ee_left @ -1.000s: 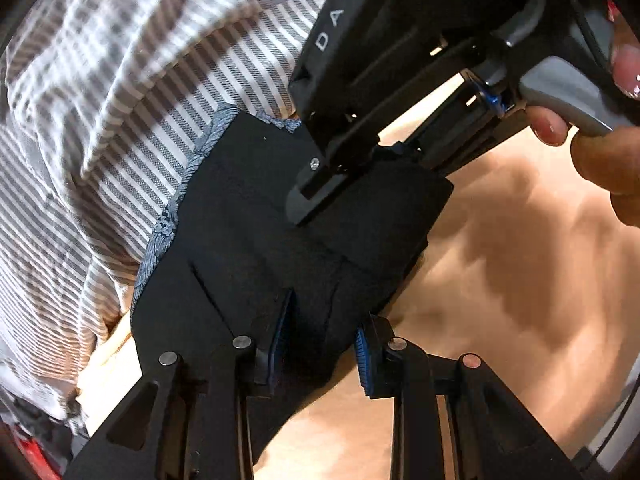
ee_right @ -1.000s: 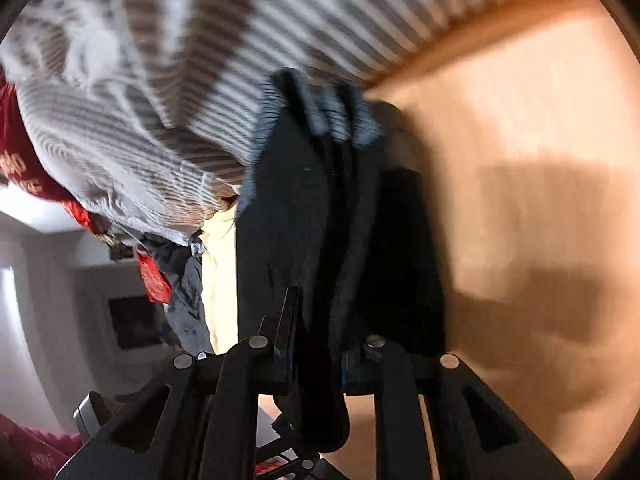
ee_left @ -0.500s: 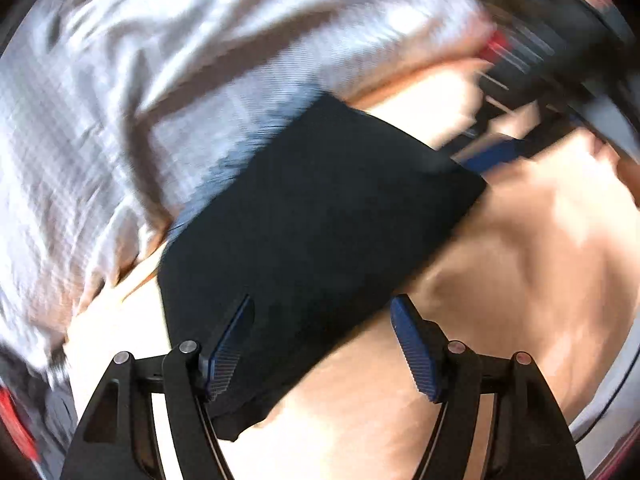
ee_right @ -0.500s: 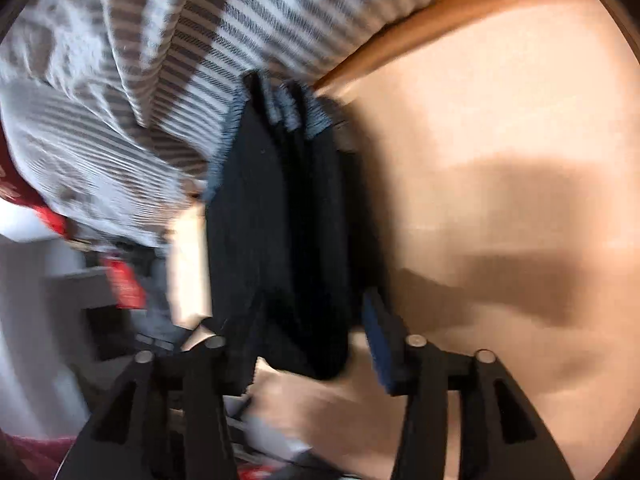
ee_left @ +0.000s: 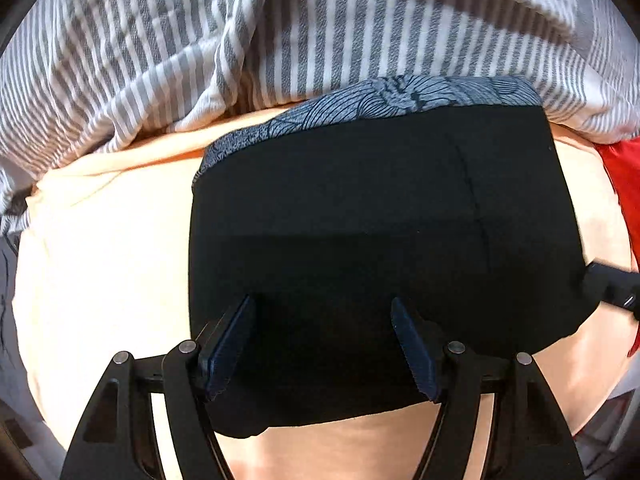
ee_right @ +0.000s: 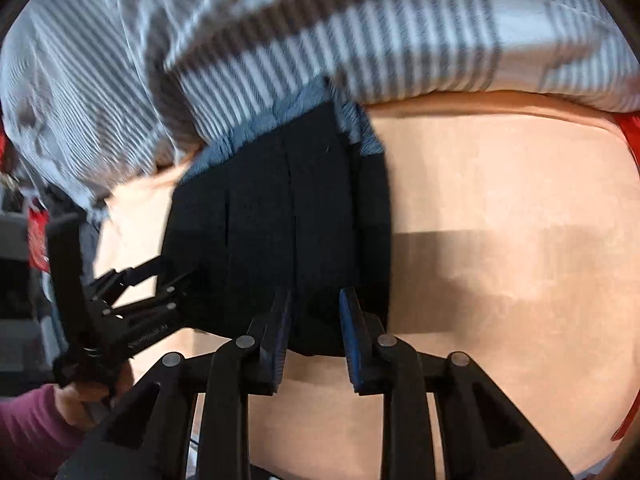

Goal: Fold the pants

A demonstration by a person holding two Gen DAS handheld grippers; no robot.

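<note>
Opening left gripper (ee_left: 322,334) hovers over folded pants (ee_left: 380,216)

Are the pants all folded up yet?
Nearly. The black pants already lie in a neat folded block on the peach table. The left gripper is opening its jaws above them; the right gripper is closing with nothing pinched. Perhaps only tidying remains.

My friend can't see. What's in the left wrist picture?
Folded black pants lie flat on a peach surface, patterned waistband against a striped cloth. The left gripper hangs over them, jaws opening, pads gripping nothing.
</note>
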